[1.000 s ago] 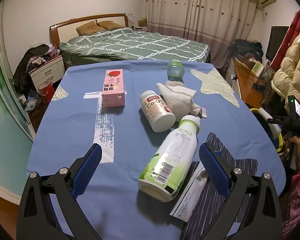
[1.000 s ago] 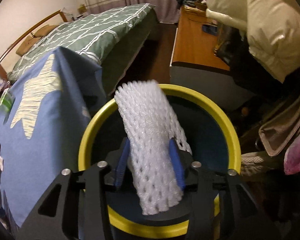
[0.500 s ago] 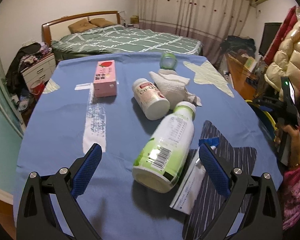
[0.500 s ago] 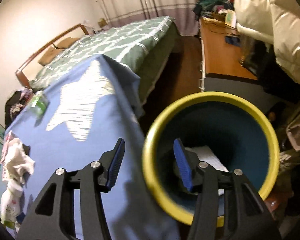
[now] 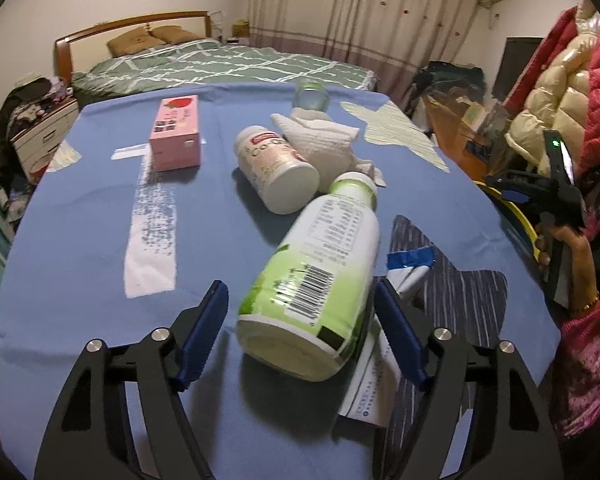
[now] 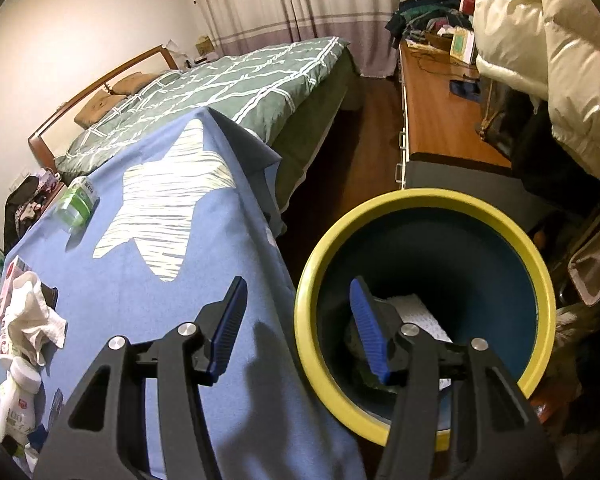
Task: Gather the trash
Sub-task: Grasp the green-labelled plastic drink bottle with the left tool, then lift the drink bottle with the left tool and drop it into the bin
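Note:
My left gripper point(image 5: 300, 320) is open around the base of a green and white bottle point(image 5: 316, 276) lying on the blue tablecloth point(image 5: 80, 240); the pads do not touch it. Behind it lie a white jar point(image 5: 276, 168), a crumpled white tissue point(image 5: 324, 140), a pink carton point(image 5: 176, 132) and a small green cup point(image 5: 310, 96). A white wrapper point(image 5: 376, 376) lies under the bottle. My right gripper point(image 6: 296, 328) is open and empty above the rim of the yellow bin point(image 6: 312, 280). White foam netting point(image 6: 416, 312) lies inside the bin.
The bin stands on the floor off the table's right edge point(image 6: 276, 248). A wooden desk point(image 6: 440, 100) and a bed point(image 6: 228, 84) are beyond. The person's hand with the right gripper shows at the right in the left wrist view point(image 5: 556, 216). Hanging jackets point(image 5: 560, 92) are close by.
My right gripper opened and dropped the foam netting into the bin, then rose and shifted left over the rim. My left gripper moved forward around the green bottle.

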`<state>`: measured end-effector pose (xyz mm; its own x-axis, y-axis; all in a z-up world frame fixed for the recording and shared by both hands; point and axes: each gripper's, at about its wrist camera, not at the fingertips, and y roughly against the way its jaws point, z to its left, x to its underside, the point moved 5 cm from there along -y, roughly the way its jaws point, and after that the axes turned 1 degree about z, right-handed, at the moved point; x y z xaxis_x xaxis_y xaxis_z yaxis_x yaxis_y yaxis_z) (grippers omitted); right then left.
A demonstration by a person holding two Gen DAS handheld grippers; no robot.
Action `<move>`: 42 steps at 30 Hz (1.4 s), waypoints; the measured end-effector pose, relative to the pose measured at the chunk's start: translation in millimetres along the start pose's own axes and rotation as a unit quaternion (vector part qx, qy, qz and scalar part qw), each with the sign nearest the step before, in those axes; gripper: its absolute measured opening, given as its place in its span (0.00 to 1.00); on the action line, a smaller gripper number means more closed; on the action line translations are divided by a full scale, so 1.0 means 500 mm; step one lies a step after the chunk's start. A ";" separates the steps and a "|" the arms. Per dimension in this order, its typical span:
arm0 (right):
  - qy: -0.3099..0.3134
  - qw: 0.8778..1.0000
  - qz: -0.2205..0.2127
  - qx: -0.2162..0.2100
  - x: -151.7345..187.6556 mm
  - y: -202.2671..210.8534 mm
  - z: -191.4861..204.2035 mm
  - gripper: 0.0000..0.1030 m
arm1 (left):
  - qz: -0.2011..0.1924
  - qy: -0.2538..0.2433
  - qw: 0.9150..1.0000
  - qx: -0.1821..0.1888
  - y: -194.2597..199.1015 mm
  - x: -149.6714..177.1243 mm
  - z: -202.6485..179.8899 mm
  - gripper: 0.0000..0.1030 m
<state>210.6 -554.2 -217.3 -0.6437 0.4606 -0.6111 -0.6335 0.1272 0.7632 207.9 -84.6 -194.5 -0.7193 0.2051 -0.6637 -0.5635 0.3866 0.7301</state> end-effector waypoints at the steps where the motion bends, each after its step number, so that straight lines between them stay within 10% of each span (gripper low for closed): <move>1: -0.001 1.000 0.003 -0.002 0.001 -0.002 0.000 0.50 | -0.001 -0.003 1.000 0.004 -0.001 0.000 -0.003 0.69; 20: 0.008 1.000 0.007 0.001 0.003 -0.006 0.009 0.50 | -0.058 -0.027 0.998 -0.007 0.100 -0.111 -0.030 0.54; 42: -0.001 1.000 0.005 -0.008 0.003 -0.005 0.005 0.50 | -0.094 -0.050 0.992 -0.062 0.019 -0.256 -0.091 0.54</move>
<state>212.0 -551.7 -219.7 -0.6490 0.4642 -0.6027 -0.6335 0.1088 0.7661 276.3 -148.3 -95.3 -0.5559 0.2310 -0.7985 -0.7345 0.3133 0.6019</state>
